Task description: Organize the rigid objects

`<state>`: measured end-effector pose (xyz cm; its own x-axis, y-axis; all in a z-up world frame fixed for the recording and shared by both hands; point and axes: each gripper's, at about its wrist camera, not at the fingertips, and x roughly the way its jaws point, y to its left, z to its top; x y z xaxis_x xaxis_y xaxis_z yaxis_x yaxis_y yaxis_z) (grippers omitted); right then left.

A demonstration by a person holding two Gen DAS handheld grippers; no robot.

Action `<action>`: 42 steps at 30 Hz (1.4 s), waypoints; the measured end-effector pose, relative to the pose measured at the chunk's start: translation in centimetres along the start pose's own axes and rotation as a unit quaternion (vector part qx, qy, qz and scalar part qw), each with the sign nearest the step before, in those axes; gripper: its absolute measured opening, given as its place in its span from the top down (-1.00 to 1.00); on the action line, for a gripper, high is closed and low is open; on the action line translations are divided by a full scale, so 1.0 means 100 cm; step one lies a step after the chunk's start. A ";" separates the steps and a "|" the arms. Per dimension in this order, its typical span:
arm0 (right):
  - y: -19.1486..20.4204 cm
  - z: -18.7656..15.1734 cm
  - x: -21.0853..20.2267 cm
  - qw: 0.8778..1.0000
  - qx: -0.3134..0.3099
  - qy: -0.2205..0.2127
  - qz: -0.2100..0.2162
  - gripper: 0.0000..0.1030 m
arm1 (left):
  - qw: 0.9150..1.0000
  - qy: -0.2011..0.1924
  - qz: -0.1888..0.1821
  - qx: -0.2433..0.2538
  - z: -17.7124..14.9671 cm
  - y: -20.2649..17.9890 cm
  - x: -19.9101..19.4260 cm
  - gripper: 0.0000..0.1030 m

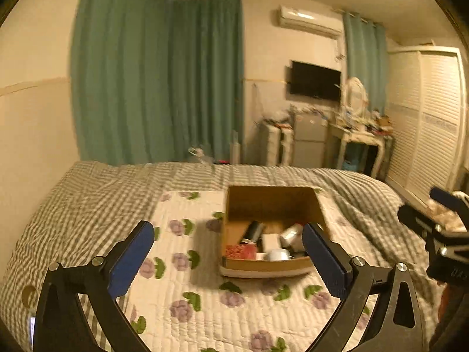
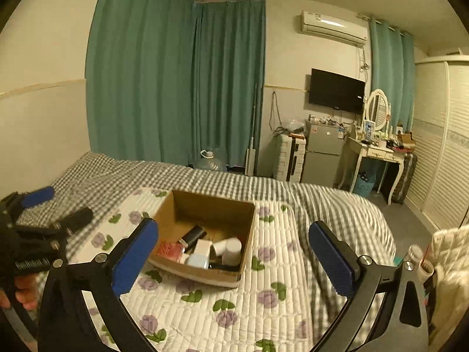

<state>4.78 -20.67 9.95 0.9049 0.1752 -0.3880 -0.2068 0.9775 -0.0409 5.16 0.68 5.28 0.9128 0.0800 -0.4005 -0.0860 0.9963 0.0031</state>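
An open cardboard box (image 1: 272,202) (image 2: 205,205) sits on a white floral quilt (image 1: 205,308) (image 2: 263,308) on the bed. Inside lie several rigid objects: a black cylinder (image 1: 254,230) (image 2: 193,235), a red item (image 1: 240,251) (image 2: 169,249), white containers (image 1: 290,233) (image 2: 233,248) and a small white box (image 2: 202,246). My left gripper (image 1: 228,259) is open and empty, above the quilt just in front of the box. My right gripper (image 2: 233,259) is open and empty, near the box's right front. Each gripper shows at the edge of the other's view (image 1: 433,214) (image 2: 55,208).
The bed has a grey checked cover (image 1: 88,193) (image 2: 337,205). Green curtains (image 2: 176,88), a small fridge (image 2: 322,152), a dressing table with mirror (image 2: 375,146), a wall TV (image 2: 337,91) and a louvred wardrobe (image 2: 439,146) stand beyond the bed.
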 end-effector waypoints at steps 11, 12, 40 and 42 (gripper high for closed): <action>0.011 -0.060 0.048 1.000 0.004 0.024 0.001 -1.00 | 1.000 0.006 0.020 -0.005 -0.047 0.002 0.020 -1.00; 0.011 -0.061 0.049 1.000 0.007 0.025 0.004 -1.00 | 1.000 0.006 0.017 -0.008 -0.047 0.003 0.020 -1.00; 0.006 -0.063 0.049 0.998 0.031 0.048 -0.006 -1.00 | 1.000 0.020 -0.002 -0.001 -0.045 -0.001 0.018 -1.00; 0.006 -0.062 0.048 0.998 0.029 0.046 -0.007 -1.00 | 1.000 0.022 -0.003 -0.001 -0.046 0.000 0.019 -1.00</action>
<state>6.70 -19.99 2.33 0.8685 0.1530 -0.4715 -0.1706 0.9853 0.0057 5.05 0.64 0.36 0.8949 0.0722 -0.4404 -0.0813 0.9967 -0.0017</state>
